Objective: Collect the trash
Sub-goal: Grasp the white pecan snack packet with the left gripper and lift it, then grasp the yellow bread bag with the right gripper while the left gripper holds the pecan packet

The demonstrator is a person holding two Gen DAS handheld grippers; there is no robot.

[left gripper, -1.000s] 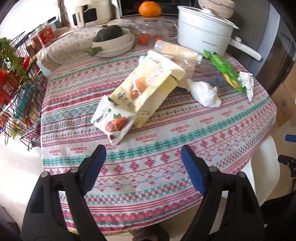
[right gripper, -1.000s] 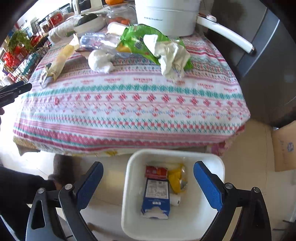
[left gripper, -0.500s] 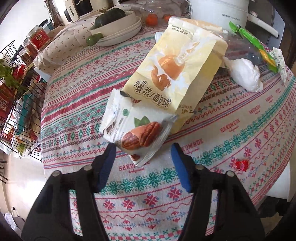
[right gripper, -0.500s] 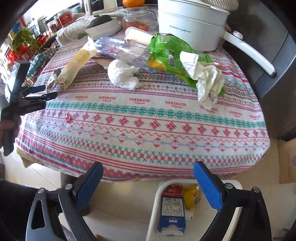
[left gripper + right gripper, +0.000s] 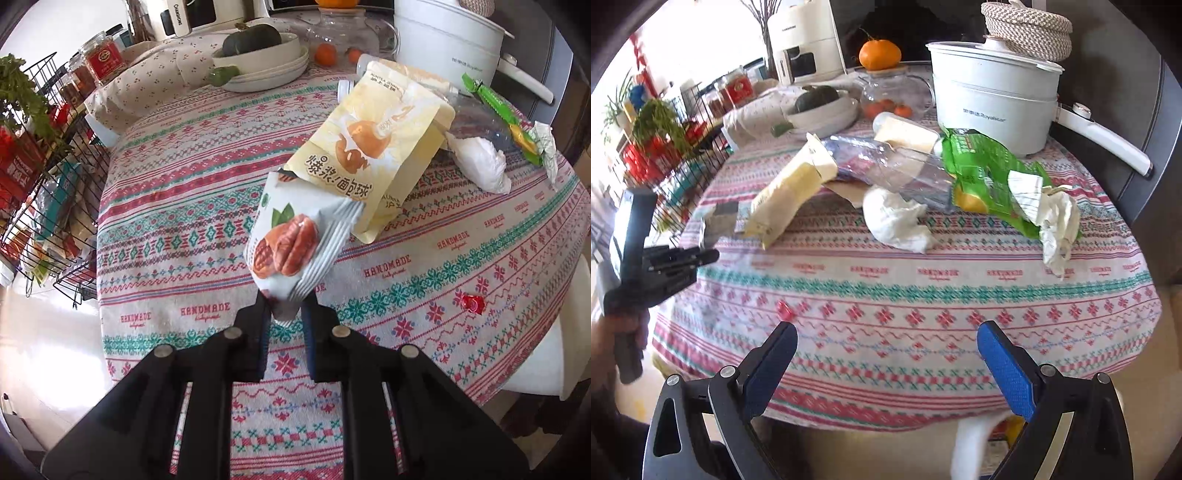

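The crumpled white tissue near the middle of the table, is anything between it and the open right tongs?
Nothing visible stands between them. Only bare tablecloth lies between the right tongs and the crumpled tissue. The clear plastic bottle and green wrapper lie behind it.

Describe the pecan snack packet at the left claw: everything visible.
The pecan snack packet is a small white glossy pouch printed with pecan halves, green leaves and grey stripes down one side. The left claw, jaws just closed, pinches its crimped near end, tilting the rest up off the tablecloth. Its far end overlaps the yellow bread bag. It looks flat and empty.
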